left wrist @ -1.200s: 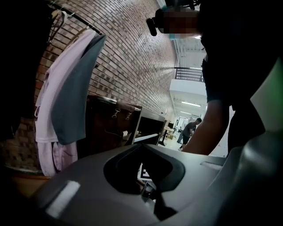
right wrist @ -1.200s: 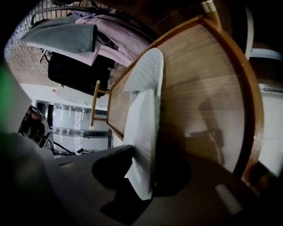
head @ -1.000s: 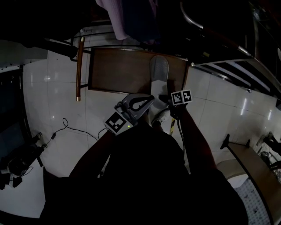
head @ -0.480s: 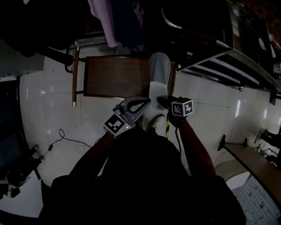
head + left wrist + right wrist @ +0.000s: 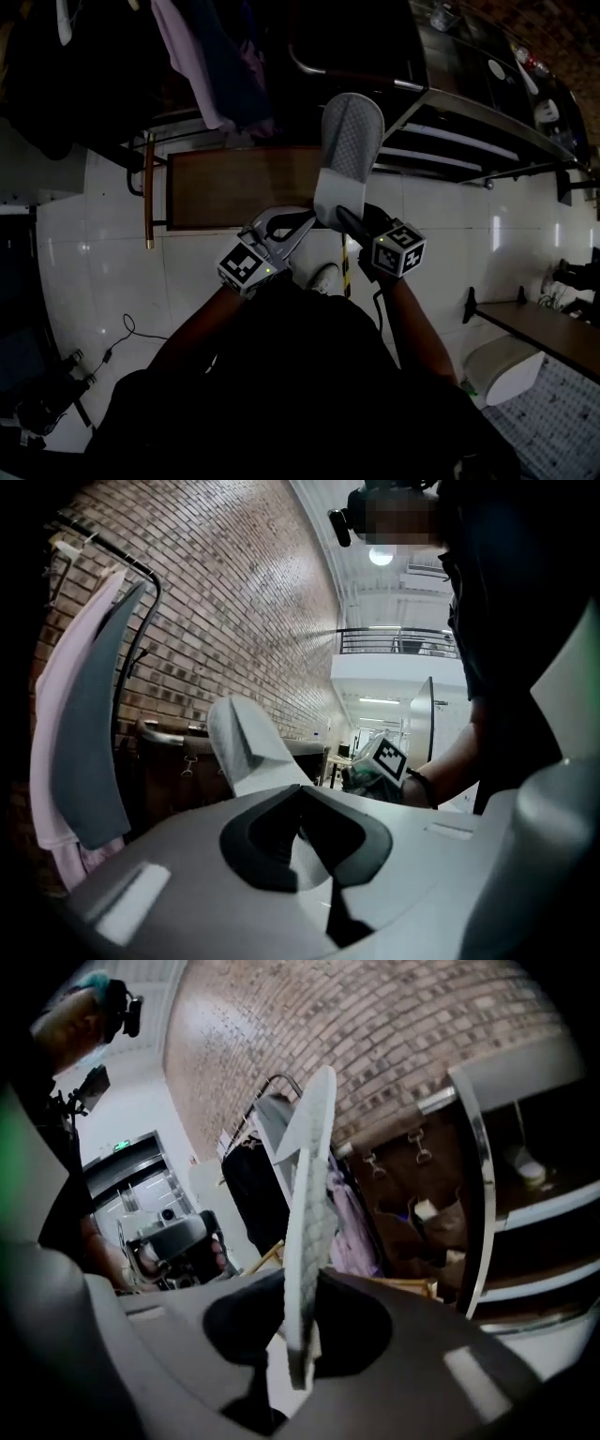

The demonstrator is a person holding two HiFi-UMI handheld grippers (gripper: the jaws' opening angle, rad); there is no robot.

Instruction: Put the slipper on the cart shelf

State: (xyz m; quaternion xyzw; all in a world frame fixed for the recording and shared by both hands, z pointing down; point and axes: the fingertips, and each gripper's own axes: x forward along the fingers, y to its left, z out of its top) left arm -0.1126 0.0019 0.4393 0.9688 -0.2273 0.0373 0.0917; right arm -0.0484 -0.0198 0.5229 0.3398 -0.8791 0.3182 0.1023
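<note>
A grey slipper (image 5: 352, 141) hangs in the air, toe pointing away from me, over the gap between a brown wooden board (image 5: 234, 187) and the metal cart's shelves (image 5: 459, 131). My right gripper (image 5: 339, 214) is shut on its heel end. In the right gripper view the slipper (image 5: 309, 1204) stands edge-on between the jaws of that gripper (image 5: 302, 1335), with the cart shelves (image 5: 544, 1213) to the right. My left gripper (image 5: 305, 220) sits just left of the slipper, shut and holding nothing. The left gripper view shows the slipper (image 5: 246, 742) beyond its tips (image 5: 302, 803).
Clothes hang on a rack (image 5: 216, 66) at the back left, near the brick wall. My own shoe (image 5: 325, 278) rests on the white tiled floor below the grippers. A wooden stick (image 5: 147, 192) lies left of the board. A low bench (image 5: 534, 323) stands at the right.
The right gripper has lifted the slipper off the brown board and carried it up and rightward, toward the cart. The left gripper has stayed beside it.
</note>
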